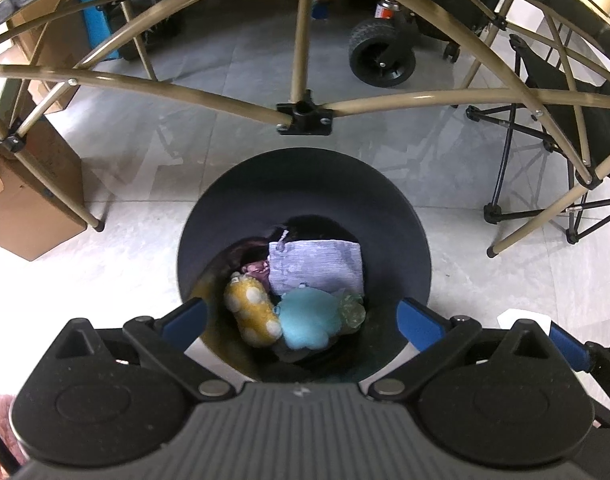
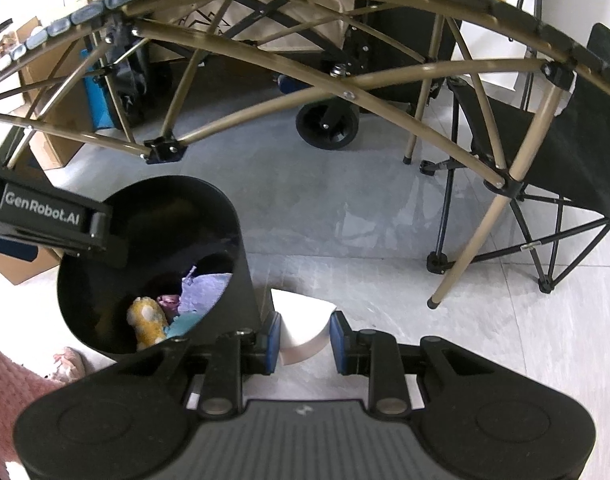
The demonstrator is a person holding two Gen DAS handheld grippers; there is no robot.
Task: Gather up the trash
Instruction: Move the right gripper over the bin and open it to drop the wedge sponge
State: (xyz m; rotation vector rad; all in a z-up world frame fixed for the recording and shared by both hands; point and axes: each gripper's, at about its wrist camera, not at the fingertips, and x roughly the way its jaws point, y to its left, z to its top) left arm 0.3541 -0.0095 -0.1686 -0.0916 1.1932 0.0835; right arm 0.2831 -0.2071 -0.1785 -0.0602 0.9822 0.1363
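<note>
- Paper scrap (image 2: 305, 330) is pinched in the right tongs (image 2: 305, 342), just right of the black bin (image 2: 241, 248), its rim to their left.
- Left tongs (image 1: 301, 320) are held wide and empty over the bin.

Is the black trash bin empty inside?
No, the black trash bin already holds a yellow spotted plush toy, a light blue plush toy and a lilac cloth pouch.

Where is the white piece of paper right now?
In the right wrist view, the white paper sits clamped in the right gripper, above the floor just right of the black bin, not yet over its opening.
</note>
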